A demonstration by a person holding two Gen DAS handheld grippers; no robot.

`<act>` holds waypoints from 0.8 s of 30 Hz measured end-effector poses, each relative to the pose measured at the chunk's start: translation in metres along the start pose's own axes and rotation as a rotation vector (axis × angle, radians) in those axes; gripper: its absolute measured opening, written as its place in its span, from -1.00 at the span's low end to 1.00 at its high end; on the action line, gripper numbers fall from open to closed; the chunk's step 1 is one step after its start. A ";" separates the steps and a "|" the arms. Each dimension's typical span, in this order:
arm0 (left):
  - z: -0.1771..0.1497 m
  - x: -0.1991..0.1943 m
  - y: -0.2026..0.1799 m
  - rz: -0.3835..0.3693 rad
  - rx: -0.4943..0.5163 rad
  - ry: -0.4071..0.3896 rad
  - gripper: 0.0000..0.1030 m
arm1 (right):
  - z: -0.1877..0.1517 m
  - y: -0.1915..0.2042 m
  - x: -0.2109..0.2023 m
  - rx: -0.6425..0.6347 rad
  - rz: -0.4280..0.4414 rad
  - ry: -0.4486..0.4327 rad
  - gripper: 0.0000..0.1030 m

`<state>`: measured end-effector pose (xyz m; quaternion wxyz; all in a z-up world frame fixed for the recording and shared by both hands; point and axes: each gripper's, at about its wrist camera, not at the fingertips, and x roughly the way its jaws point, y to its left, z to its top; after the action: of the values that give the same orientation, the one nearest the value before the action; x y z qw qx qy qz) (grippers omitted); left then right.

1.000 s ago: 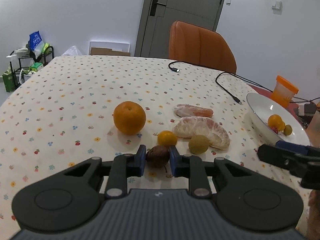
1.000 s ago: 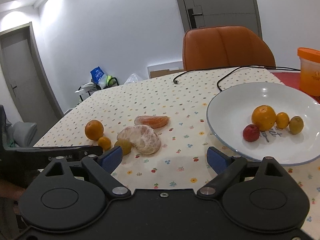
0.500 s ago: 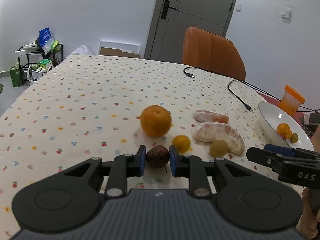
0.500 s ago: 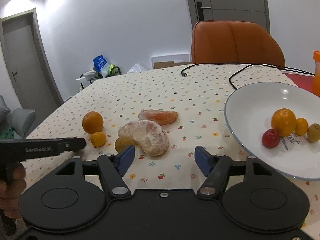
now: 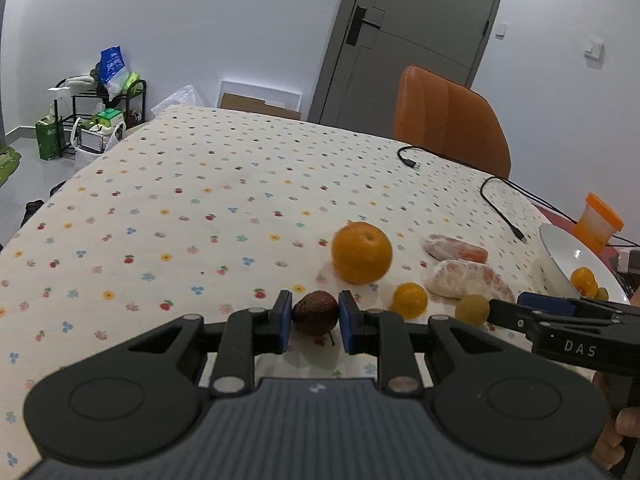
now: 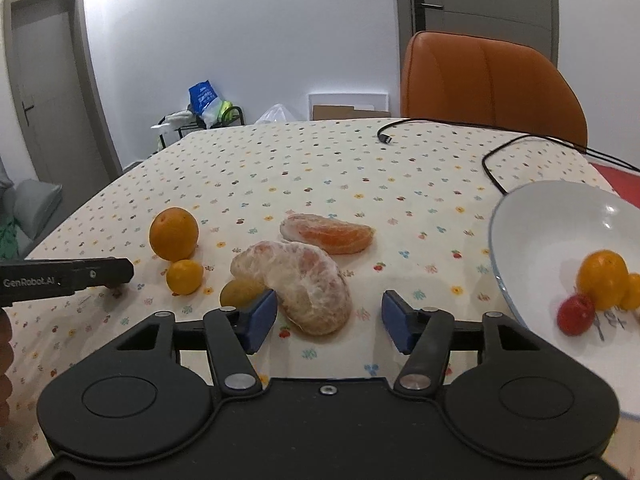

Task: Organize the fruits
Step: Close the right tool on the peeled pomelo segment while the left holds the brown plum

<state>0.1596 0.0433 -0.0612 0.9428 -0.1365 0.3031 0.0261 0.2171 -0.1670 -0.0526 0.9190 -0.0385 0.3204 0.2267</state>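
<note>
1. Two grippers work over a cream tablecloth with small printed flowers. Farthest left, the left gripper has its blue pads clamped on a small dark brown wrinkled fruit, which appears lifted clear of the cloth, its stalk hanging below.
2. Next to the right, loose on the cloth, sit a large round orange, a small yellow-orange citrus and a small olive-green round fruit.
3. Two peeled citrus pieces follow: a big pale half and a smaller orange wedge behind it.
4. The right gripper hovers low with its fingers wide apart and nothing between them; the big half lies just ahead, nearer its left pad.
5. Farthest right, a white round plate already holds an orange, a small red fruit and other small ones.
6. The plate lies well to the right of the held fruit, across the loose pile and the right gripper, so the carry probably runs rightward above them.
</note>
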 end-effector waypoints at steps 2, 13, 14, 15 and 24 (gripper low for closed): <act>0.001 -0.001 0.004 0.002 -0.007 -0.003 -0.55 | 0.002 0.004 0.004 -0.018 -0.004 0.005 0.12; 0.000 -0.005 0.017 0.007 -0.027 -0.012 -0.55 | 0.009 0.021 0.016 -0.075 -0.004 0.014 0.18; 0.000 -0.005 0.018 0.005 -0.029 -0.013 -0.55 | 0.008 0.022 0.017 -0.083 -0.008 0.011 0.18; 0.000 -0.005 0.018 0.004 -0.030 -0.014 -0.55 | 0.008 0.023 0.017 -0.086 -0.012 0.010 0.16; -0.001 -0.005 0.012 0.002 -0.019 -0.016 -0.55 | -0.003 0.018 -0.002 -0.067 0.000 -0.023 -0.22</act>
<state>0.1534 0.0545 -0.0619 0.9438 -0.1452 0.2953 0.0309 0.2062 -0.1527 -0.0529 0.9207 -0.0664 0.3022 0.2379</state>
